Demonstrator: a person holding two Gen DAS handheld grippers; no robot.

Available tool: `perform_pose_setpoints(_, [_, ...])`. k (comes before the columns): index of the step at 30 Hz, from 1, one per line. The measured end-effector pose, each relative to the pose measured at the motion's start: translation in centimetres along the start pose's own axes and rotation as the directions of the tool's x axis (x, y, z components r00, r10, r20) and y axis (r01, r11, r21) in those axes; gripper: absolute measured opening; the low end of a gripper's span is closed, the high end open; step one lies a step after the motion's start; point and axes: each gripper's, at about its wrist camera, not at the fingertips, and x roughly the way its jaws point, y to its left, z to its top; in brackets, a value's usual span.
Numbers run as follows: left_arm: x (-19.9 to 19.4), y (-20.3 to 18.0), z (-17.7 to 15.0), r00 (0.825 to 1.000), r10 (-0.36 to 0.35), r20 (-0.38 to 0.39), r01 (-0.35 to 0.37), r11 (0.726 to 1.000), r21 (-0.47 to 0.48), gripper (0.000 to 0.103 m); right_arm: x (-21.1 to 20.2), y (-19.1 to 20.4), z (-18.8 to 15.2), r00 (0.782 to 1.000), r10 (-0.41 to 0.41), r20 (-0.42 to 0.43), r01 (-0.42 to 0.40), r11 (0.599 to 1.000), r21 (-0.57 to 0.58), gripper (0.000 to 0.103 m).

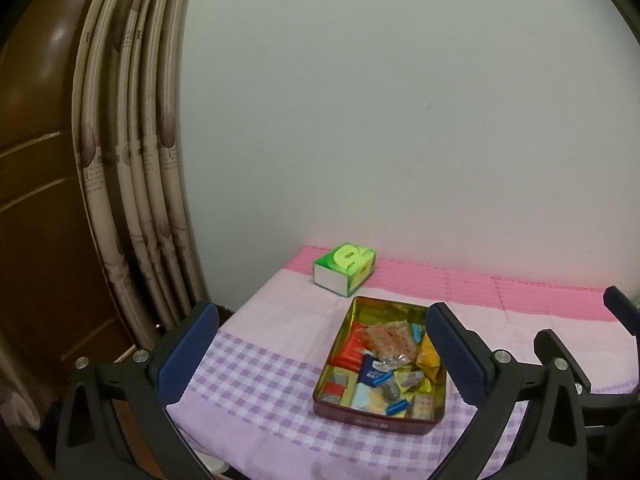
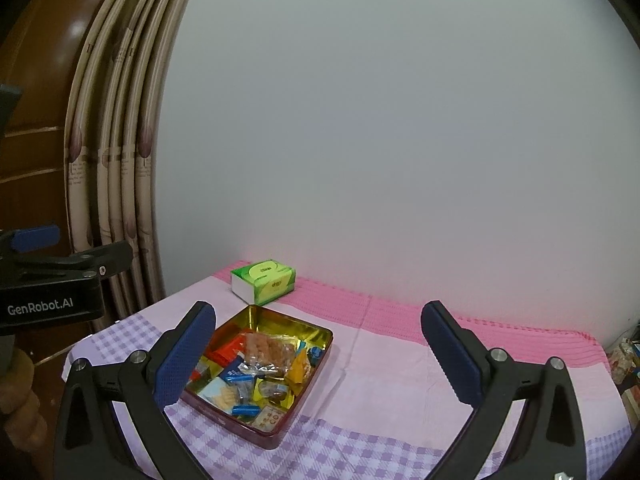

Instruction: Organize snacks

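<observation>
Pale, bare wall (image 1: pixel 400 120) backs a table spread with a lilac checked cloth (image 1: pixel 260 400) that ends in a pink band against the wall; folded beige curtains (image 1: pixel 132 160) and a brown wooden door (image 1: pixel 36 200) stand to its left. On the cloth sits an open red tin with a gold lining (image 1: pixel 362 308), landmark for the rest. Its near wall carries pale lettering too blurred to read. Inside lie the snacks (image 1: pixel 384 364): a clear bag of orange crackers on top, a red packet, blue and yellow wrappers, their print too small to make out. Behind the tin, near the wall, sits a green tissue pack (image 1: pixel 346 266) with a logo that cannot be read.

The left gripper (image 1: pixel 320 340) points down over the cloth with its blue-padded jaws spread wide, empty, the tin seen between them but untouched. The right gripper (image 2: pixel 318 338) is likewise wide apart and empty, the tin just beyond its left finger. In the right wrist view the left gripper's body shows "GenRobot.AI" in white, left of the tin.
</observation>
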Motion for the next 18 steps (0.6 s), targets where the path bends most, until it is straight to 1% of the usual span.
perform_pose_setpoints(6, [-0.21,-0.1,-0.02,1.0,0.006,0.014,-0.006,1.0,0.0,0.103,-0.14,0.04,0.25,1.0,0.001,0.003,-0.001,1.0,-0.007,0.102])
perform_pose_setpoints(18, [-0.24,-0.08,-0.18,1.0,0.002,-0.008,-0.002,1.0,-0.009,0.103,-0.14,0.1,0.18,1.0,0.001,-0.002,-0.001,1.0,-0.014,0.102])
